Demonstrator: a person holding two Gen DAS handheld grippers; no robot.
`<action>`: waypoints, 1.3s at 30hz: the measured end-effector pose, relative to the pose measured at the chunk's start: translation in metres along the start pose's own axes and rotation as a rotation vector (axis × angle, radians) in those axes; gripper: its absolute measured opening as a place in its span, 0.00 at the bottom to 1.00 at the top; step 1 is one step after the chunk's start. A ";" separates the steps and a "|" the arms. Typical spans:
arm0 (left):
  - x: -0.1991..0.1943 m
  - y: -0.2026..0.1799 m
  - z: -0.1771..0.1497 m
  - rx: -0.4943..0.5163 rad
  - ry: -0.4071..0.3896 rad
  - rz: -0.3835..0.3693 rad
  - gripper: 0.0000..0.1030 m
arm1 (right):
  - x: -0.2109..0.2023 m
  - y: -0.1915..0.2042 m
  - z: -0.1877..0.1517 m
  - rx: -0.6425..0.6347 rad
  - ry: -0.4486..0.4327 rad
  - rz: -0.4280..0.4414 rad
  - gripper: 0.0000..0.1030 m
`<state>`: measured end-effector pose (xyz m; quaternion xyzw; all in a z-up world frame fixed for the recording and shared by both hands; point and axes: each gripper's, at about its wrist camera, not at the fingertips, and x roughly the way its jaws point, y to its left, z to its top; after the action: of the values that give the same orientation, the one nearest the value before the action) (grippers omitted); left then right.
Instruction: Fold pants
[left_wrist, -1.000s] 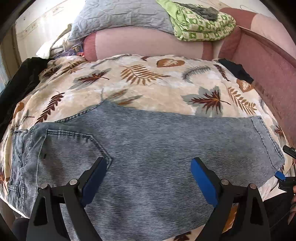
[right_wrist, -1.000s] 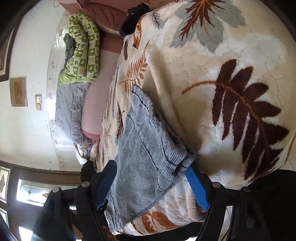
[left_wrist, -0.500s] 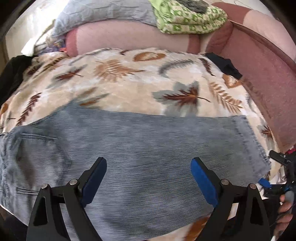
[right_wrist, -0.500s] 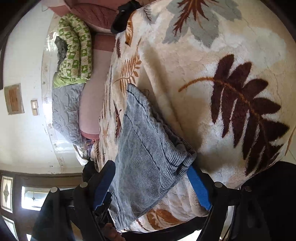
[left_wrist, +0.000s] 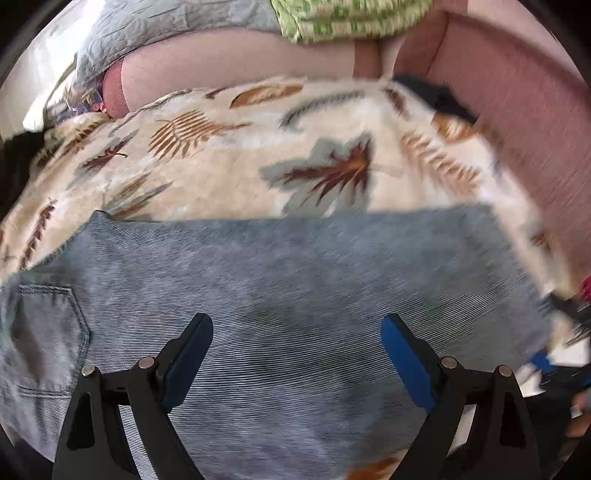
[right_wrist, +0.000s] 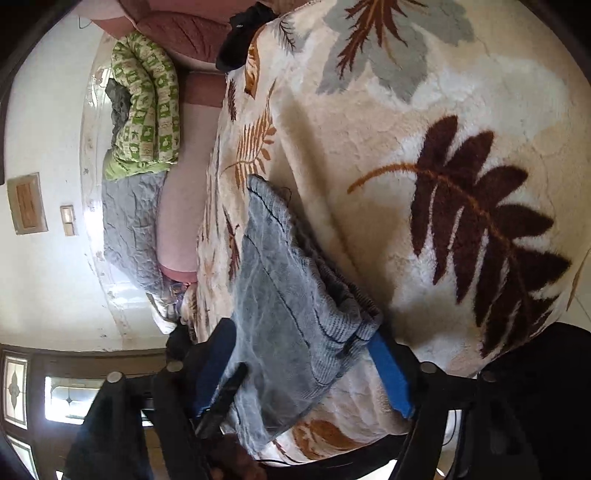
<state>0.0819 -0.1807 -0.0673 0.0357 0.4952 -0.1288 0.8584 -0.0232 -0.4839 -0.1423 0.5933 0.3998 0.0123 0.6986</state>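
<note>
Pants (left_wrist: 295, 288) flat on bed blanket (left_wrist: 240, 177), ready to fold | left tool (left_wrist: 297, 345) wide, empty, above them | right tool (right_wrist: 303, 365) closing around hem to lift it

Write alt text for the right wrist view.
The right gripper, blue-padded, is closing around the hem end of grey-blue denim pants lying on a cream leaf-print fleece blanket; a green patterned quilt sits behind.

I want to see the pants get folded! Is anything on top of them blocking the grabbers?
Nothing visible is in the way. The pants lie flat and bare on the leaf blanket. The left gripper hangs open above them, and the right gripper is closing with the leg end between its jaws.
</note>
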 end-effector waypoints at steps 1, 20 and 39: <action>0.001 -0.003 -0.001 0.005 0.004 0.001 0.90 | -0.001 -0.001 0.000 -0.002 -0.002 -0.009 0.59; 0.027 0.004 -0.020 0.097 0.075 0.135 1.00 | -0.009 0.092 -0.028 -0.420 -0.090 -0.306 0.15; -0.096 0.248 -0.062 -0.435 -0.132 0.140 0.98 | 0.173 0.168 -0.278 -1.231 0.295 -0.211 0.54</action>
<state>0.0480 0.0877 -0.0324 -0.1243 0.4506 0.0387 0.8832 0.0115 -0.1213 -0.0888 0.0332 0.4676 0.2522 0.8465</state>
